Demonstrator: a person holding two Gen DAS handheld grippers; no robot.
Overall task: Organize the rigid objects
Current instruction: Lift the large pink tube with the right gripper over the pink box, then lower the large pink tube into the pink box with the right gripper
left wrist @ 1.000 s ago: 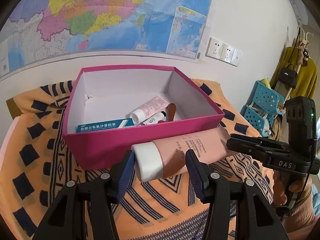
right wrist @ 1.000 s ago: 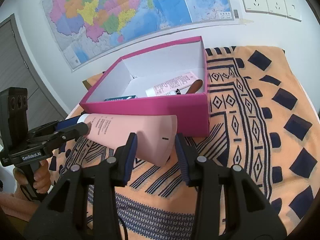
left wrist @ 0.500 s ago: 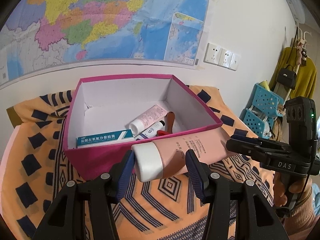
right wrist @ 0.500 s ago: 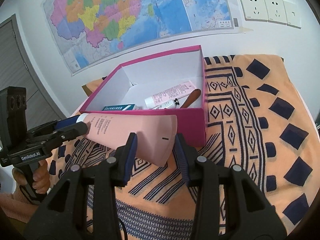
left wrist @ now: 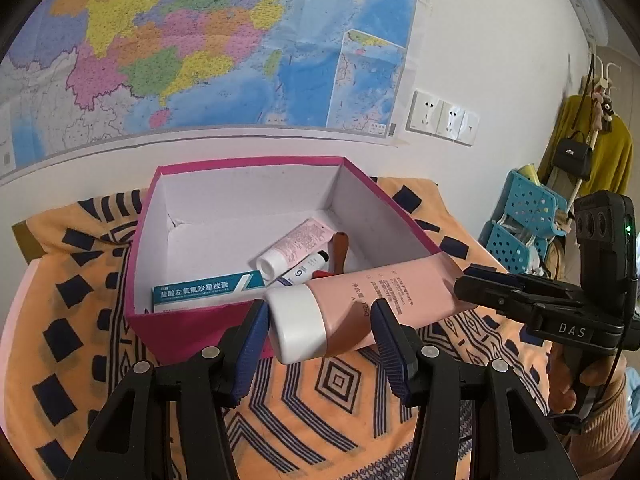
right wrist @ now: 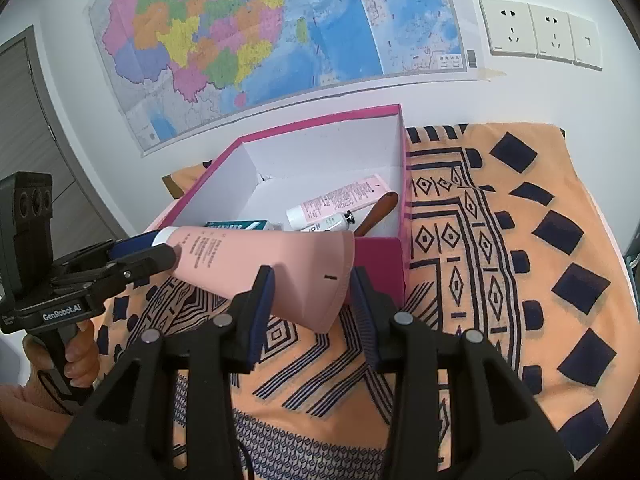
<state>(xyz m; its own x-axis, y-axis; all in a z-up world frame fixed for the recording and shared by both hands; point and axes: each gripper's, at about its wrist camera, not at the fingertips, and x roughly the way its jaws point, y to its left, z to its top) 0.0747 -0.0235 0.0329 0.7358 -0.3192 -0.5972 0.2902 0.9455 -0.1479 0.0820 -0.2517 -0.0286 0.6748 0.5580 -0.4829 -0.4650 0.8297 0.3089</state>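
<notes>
Holding tube [left wrist: 372, 304] level at near rim of box [left wrist: 192, 328]: left tool [left wrist: 318, 330] clamps cap end, right tool [right wrist: 312, 292] clamps crimped end.

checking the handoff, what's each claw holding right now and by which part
Both hold the same pink tube: the left claw grips it at the white cap end, and the right claw grips its flat crimped tail end.
</notes>
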